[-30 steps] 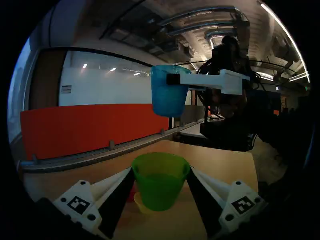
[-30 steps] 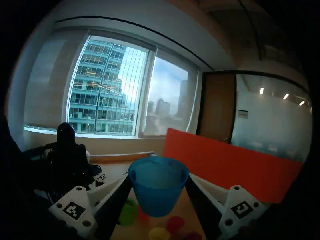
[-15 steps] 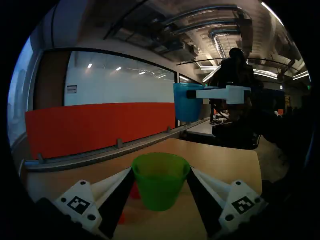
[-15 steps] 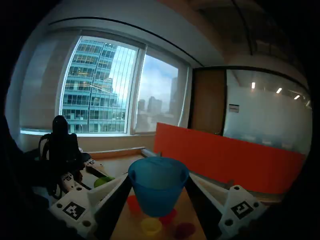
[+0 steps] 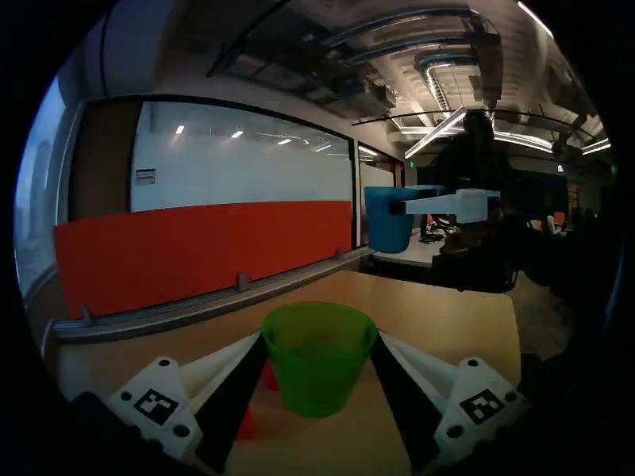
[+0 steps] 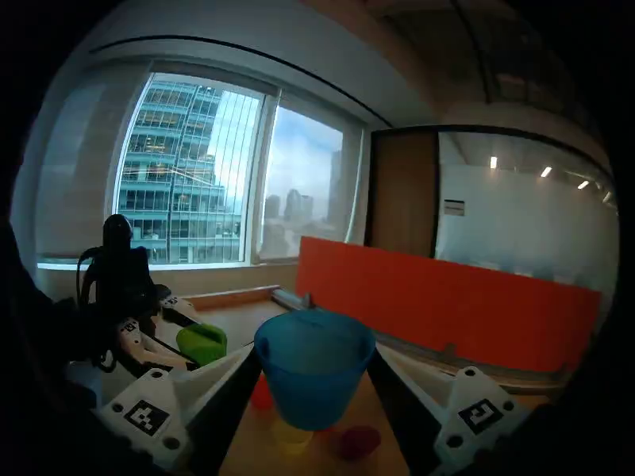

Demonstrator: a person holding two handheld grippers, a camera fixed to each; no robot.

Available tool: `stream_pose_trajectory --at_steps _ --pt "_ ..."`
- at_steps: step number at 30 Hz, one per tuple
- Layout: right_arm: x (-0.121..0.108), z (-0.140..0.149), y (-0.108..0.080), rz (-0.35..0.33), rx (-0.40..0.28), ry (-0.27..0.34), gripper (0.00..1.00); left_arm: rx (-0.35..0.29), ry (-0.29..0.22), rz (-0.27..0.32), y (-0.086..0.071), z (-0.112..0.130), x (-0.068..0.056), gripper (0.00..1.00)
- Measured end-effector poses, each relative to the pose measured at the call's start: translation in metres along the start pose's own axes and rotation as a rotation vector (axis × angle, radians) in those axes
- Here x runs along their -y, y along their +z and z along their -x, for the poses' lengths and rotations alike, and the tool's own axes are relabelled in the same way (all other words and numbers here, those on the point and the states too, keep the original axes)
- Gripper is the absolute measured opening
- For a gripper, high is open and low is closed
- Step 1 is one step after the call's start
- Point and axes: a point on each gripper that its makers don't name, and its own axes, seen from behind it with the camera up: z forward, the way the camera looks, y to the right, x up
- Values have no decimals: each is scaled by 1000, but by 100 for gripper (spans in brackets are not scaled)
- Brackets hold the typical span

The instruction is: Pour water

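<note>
Left of the orange partition point(image 6: 444, 301), a tall window point(image 6: 190, 190) looks onto city towers. Below the partition lies a wooden tabletop point(image 5: 444, 317) carrying a small red cup point(image 6: 357, 440) and a yellow cup point(image 6: 290, 435). The left claw point(image 5: 317, 343) grips a green cup point(image 5: 319, 373) before the partition, upright, mouth up. The right claw point(image 6: 313, 355) clamps a blue cup point(image 6: 314, 389), long axis vertical, past the partition's right end.
</note>
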Motion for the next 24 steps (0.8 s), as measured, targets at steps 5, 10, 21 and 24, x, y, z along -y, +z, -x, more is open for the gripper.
stream_pose_trajectory --at_steps 5,10,21,24 --pt "0 10 -2 -9 7 2 92 15 8 -3 0 2 1 87" --pt "1 22 -3 -19 22 9 92 28 9 -4 0 5 2 87" --pt "1 58 -7 -35 77 9 92 87 18 1 2 23 7 87" --pt "0 70 -7 -37 99 2 92 107 23 3 4 29 9 88"
